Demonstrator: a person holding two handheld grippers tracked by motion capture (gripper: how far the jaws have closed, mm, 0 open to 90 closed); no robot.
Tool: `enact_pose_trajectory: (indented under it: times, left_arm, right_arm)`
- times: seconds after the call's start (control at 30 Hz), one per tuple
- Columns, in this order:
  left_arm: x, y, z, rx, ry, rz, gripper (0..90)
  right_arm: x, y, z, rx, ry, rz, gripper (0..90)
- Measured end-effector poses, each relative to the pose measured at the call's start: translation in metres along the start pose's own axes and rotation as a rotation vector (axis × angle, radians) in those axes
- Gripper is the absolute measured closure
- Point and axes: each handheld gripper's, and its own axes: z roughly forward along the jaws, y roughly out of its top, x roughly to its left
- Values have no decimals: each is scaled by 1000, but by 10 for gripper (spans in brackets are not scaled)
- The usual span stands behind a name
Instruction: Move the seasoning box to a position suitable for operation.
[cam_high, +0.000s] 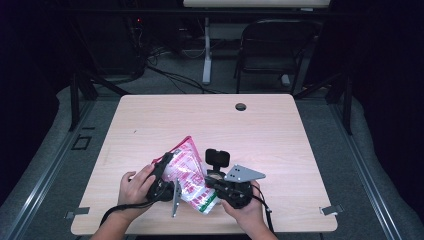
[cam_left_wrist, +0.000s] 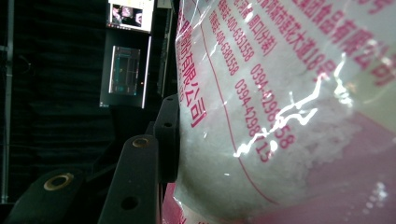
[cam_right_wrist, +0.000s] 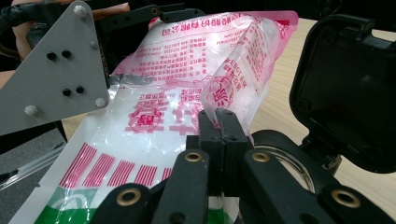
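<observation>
Fingers of the right gripper (cam_right_wrist: 218, 140) pinched tight together on a fold of film at the front of the plastic bag (cam_right_wrist: 187, 70); fingers of the left gripper (cam_high: 165, 172) clamped across the bag's bulging body, one black pad (cam_left_wrist: 167, 140) pressed into the fill. Bag held between both grippers just above the near edge of the desk (cam_high: 150, 120), tilted, its pink sealed end pointing up and away. Clear crinkly film, glossy with glare, printed in pink characters and phone numbers, with pink stripes and a green band at the lower end. Inside, white granular powder, packed into a soft lump. Probably moderately heavy for its size, limp, contents likely to shift and sag toward the low end. Film slick, likely to slip or tear under a thin pinch; safer hold across the filled middle or at the sealed seam. Beside it on the desk, a round glass jar (cam_right_wrist: 289, 163) with its black hinged lid (cam_right_wrist: 348, 88) standing open.
</observation>
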Motion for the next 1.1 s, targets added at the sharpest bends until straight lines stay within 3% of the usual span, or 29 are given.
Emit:
enact_pose_trajectory:
  times: [0.43, 1.1]
  left_arm:
    - [3, 4, -2, 11, 25, 46, 634]
    - [5, 4, -5, 39, 16, 83, 637]
  right_arm:
    - [-1, -4, 1, 1, -7, 12, 900]
    - [-3, -5, 2, -10, -9, 22, 899]
